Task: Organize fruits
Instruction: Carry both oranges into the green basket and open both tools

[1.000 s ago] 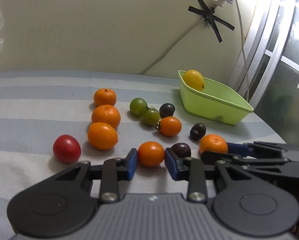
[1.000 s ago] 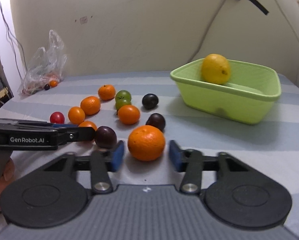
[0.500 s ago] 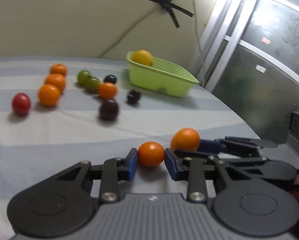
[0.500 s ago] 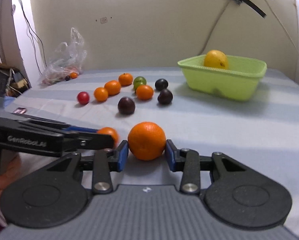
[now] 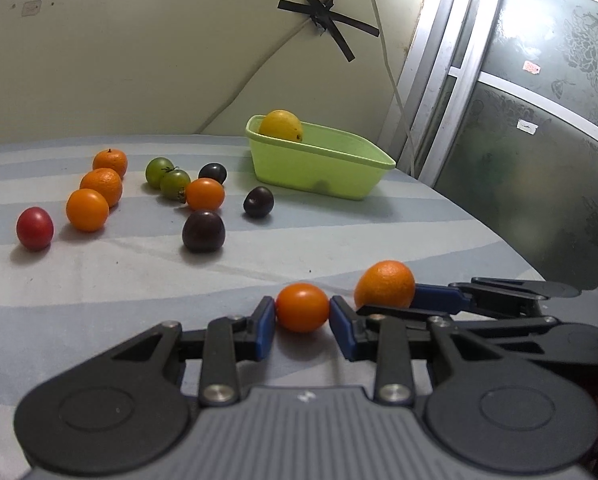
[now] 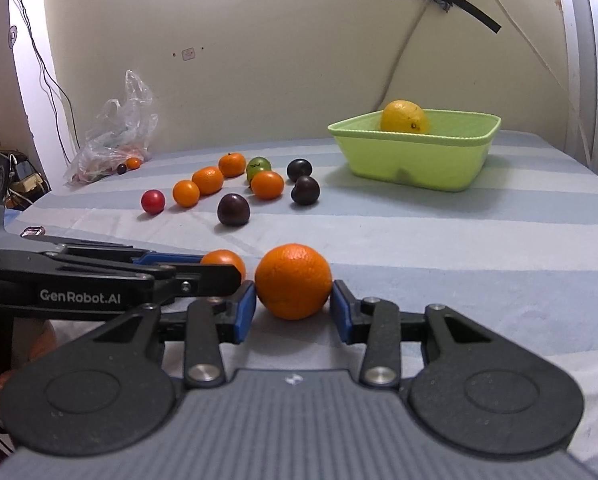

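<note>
My left gripper [image 5: 302, 315] is shut on a small smooth orange tomato [image 5: 302, 307], held near the front of the striped table. Just to its right, my right gripper [image 6: 293, 307] is shut on a dimpled mandarin [image 6: 293, 286], which also shows in the left wrist view as the mandarin [image 5: 385, 285]. In the right wrist view the tomato [image 6: 223, 261] peeks out behind the left gripper's fingers [image 6: 203, 276]. A lime-green tub [image 5: 319, 166] stands at the back right with a yellow lemon [image 5: 280, 126] in it.
Loose fruit lies in a cluster mid-table: mandarins [image 5: 102, 185], an orange tomato [image 5: 205, 194], green tomatoes [image 5: 175, 184], dark plums [image 5: 203, 231], a red tomato [image 5: 35, 228]. A plastic bag [image 6: 115, 136] sits at the far left by the wall. A glass door [image 5: 539, 120] bounds the right side.
Both grippers have pulled back from the fruit cluster toward the table's near edge, each carrying its fruit. The right gripper closed on the mandarin early in that move.
</note>
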Demonstrator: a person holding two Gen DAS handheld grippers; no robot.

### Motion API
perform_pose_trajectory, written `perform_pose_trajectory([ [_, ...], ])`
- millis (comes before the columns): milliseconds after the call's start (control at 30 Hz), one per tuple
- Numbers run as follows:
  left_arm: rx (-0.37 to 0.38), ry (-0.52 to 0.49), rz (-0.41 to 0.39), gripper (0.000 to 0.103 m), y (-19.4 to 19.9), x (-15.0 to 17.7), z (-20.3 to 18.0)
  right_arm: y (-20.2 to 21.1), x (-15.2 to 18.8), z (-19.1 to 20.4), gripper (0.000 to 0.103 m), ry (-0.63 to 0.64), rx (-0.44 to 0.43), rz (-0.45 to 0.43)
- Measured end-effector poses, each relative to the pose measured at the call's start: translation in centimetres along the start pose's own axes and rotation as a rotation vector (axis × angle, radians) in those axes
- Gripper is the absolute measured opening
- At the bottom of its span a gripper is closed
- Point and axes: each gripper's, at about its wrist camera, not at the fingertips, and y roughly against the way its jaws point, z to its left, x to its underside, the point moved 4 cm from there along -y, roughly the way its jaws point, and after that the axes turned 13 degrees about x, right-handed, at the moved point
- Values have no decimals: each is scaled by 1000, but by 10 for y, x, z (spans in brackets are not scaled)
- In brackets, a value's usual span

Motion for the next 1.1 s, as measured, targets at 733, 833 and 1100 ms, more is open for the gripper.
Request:
perform_pose_trajectory([
  [733,101,68,-10,30,-10,-15,3,5,-6,-9,42,-57,3,-41],
  [833,121,54,-16,30,-25,-39,-2,2,-21,-23,42,-98,9,-64],
  [1100,141,54,-59,30,-91,-119,0,-22,-84,-70,42,-75,117,-225],
])
